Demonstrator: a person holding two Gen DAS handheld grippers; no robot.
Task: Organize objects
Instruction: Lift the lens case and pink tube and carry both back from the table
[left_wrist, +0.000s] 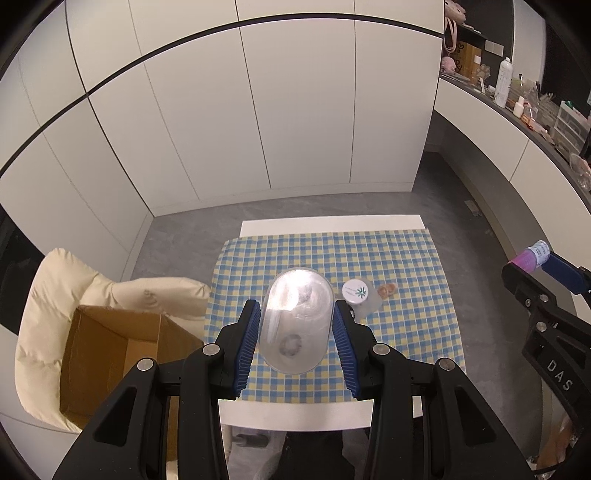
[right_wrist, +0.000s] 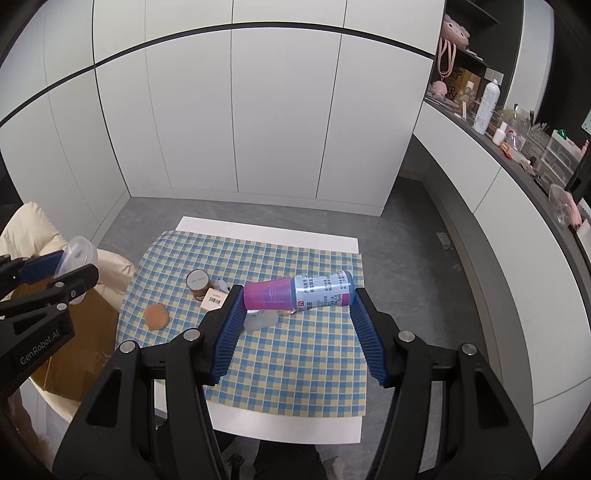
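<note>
Left gripper (left_wrist: 295, 328): pinching a clear oval container (left_wrist: 295, 317) above the checked cloth (left_wrist: 406, 332).
Right gripper (right_wrist: 299, 306): clamped endwise on a pink-and-blue bottle (right_wrist: 299, 293).
Cloth: white-lidded jar (left_wrist: 355, 291), round sponge (right_wrist: 156, 316).
Left of table (right_wrist: 295, 428): open cardboard box (left_wrist: 110, 369).

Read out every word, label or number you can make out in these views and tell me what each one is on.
"DAS": on the right gripper body, left wrist view.
"GenRobot.AI": on the left gripper body, right wrist view.
Pink and blue bottle label: printed text, too small to read.
White tag on the checked cloth: barcode, digits unreadable.
White jar lid: green logo, wording blurred.
</note>
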